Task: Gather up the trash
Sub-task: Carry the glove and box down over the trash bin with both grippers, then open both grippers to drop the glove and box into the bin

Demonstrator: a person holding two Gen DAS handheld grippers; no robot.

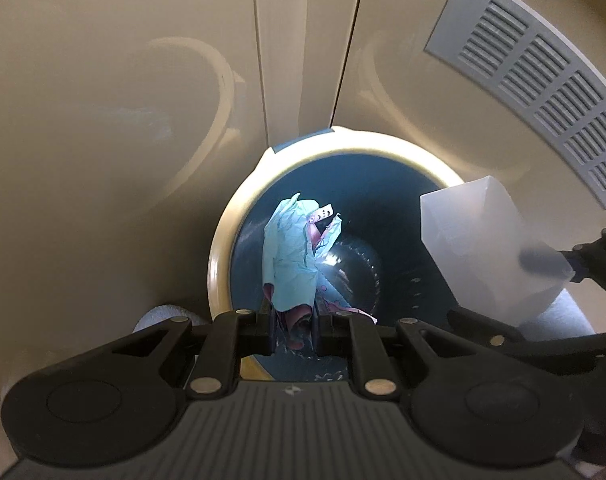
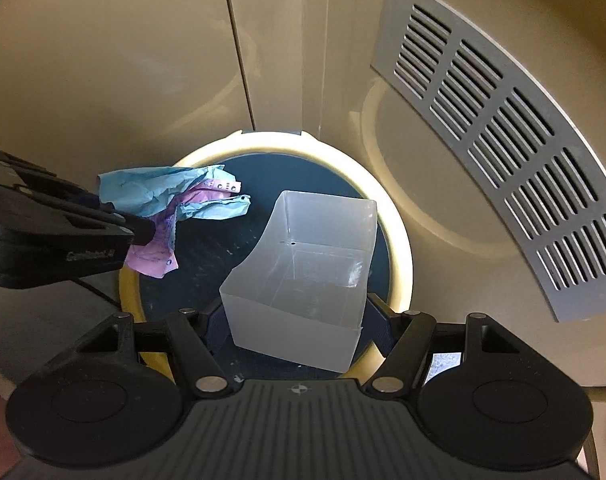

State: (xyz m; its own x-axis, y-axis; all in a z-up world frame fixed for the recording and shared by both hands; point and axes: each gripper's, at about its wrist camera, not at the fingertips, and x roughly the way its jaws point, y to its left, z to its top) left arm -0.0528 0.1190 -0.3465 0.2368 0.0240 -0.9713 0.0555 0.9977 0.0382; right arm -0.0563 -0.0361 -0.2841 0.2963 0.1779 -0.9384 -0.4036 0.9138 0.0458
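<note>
Both tongs over the bin, each loaded, release pending.

The left tongs (image 1: 294,334) stand narrow, pinched on crumpled blue and pink paper (image 1: 291,260) hanging above the mouth of the bin (image 2: 399,248). The right tongs (image 2: 299,320) stand wide, clamped on a translucent plastic box (image 2: 303,280) above the same opening. Judgement: each load should sit fully inside the cream rim before release; the box, near the rim on its far side, risks catching there.

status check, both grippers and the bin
Left gripper shut on crumpled paper. Right gripper holding plastic box. Both over open bin, nothing blocking.
</note>
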